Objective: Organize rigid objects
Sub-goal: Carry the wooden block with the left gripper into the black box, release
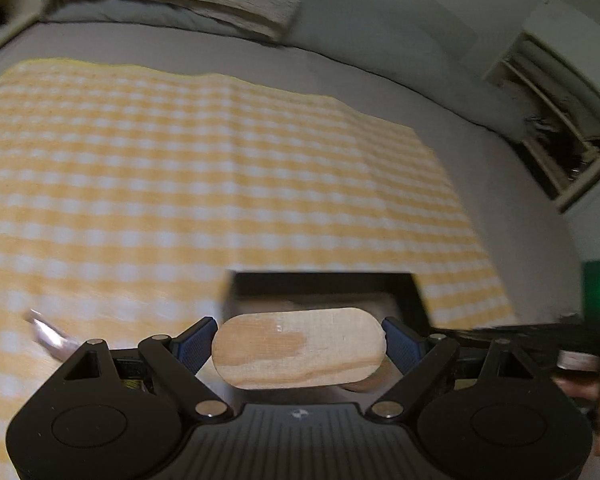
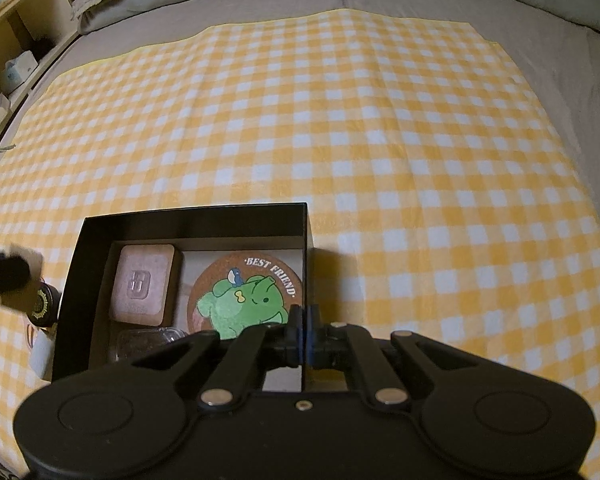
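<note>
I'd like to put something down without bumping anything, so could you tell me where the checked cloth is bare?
The yellow checked cloth is bare beyond the black box and to its right. The box is crowded: a square coaster and a round frog coaster nearly fill it. A small dark jar crowds the box's left side.

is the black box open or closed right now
Open. No lid covers the black box; the right wrist view looks straight in at the round cork coaster and a square coaster lying inside.

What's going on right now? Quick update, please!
Left gripper shut on wooden block. Right gripper clamped on black box wall. Coasters inside; nothing in the way.
</note>
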Demonstrator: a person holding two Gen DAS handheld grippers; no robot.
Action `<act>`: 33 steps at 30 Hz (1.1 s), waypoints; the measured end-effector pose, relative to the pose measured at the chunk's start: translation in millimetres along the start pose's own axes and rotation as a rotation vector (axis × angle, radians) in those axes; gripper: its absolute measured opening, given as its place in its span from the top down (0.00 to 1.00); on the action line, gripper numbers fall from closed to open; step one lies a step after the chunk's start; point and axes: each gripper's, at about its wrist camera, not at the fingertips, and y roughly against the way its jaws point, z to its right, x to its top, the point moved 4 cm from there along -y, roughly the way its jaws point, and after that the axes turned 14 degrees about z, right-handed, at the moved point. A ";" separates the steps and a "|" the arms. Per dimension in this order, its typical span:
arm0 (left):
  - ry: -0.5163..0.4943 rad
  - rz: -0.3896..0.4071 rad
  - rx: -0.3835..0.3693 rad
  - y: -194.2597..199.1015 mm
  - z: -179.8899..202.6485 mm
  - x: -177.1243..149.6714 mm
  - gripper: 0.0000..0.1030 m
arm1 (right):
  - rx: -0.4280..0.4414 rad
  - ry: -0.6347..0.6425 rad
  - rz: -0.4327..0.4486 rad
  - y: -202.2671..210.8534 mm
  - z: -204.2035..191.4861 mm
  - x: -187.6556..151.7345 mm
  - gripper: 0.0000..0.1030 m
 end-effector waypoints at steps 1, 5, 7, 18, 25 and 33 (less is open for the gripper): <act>0.005 -0.008 -0.015 -0.1 7.3 -5.4 0.14 | 0.005 -0.006 0.000 0.5 1.4 -0.1 0.97; 0.007 -0.064 -0.071 -10.6 37.4 -26.5 0.14 | 0.026 -0.038 -0.004 -0.5 6.7 -0.2 0.97; 0.006 -0.074 -0.078 -17.5 50.0 -37.2 0.14 | 0.032 -0.047 -0.007 -0.5 9.2 -0.2 0.97; 0.082 -0.148 -0.109 -53.2 75.8 -83.5 0.14 | 0.052 -0.085 -0.010 0.9 12.1 -0.9 0.97; 0.147 -0.179 -0.109 -66.3 74.0 -93.2 0.12 | 0.052 -0.082 -0.010 0.9 13.2 -1.3 0.97; 0.122 -0.200 -0.111 -63.8 73.1 -93.6 0.08 | 0.048 -0.072 -0.013 -0.1 10.4 -1.6 0.96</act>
